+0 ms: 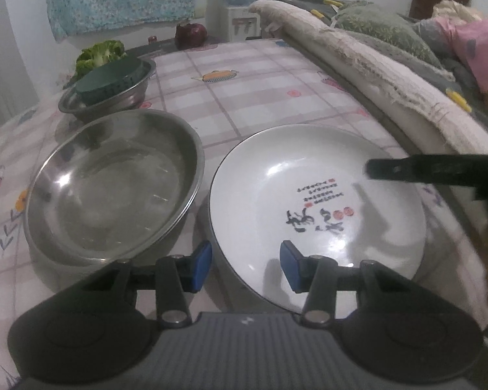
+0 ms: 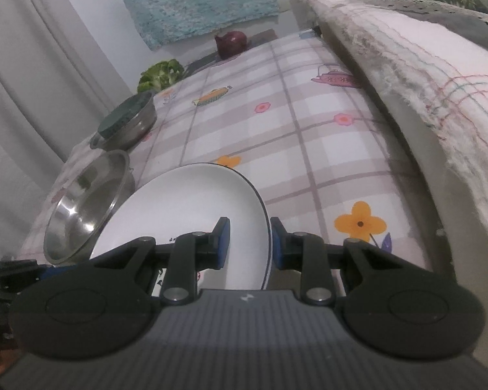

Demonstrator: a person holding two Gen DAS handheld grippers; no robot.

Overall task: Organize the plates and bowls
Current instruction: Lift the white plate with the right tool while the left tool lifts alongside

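Now right gripper (image 2: 249, 243) straddles right rim of white plate (image 1: 309, 201), one blue pad inside, one outside; whether pads pinch rim, cannot tell. Left gripper (image 1: 244, 265) open over plate's near-left rim, holding nothing. Plate on checked tablecloth (image 1: 260, 97), calligraphy print inside. Just left: large steel bowl (image 1: 114, 182). Farther left: small steel bowl (image 1: 114, 94) holding dark green lid, broccoli (image 1: 97, 53) beyond.

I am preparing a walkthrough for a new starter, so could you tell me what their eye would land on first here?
First the white plate with black calligraphy, near on the checked tablecloth; the right gripper straddles its rim. Left of it sits a shiny steel bowl, and behind that a smaller steel bowl holding a dark green lid.
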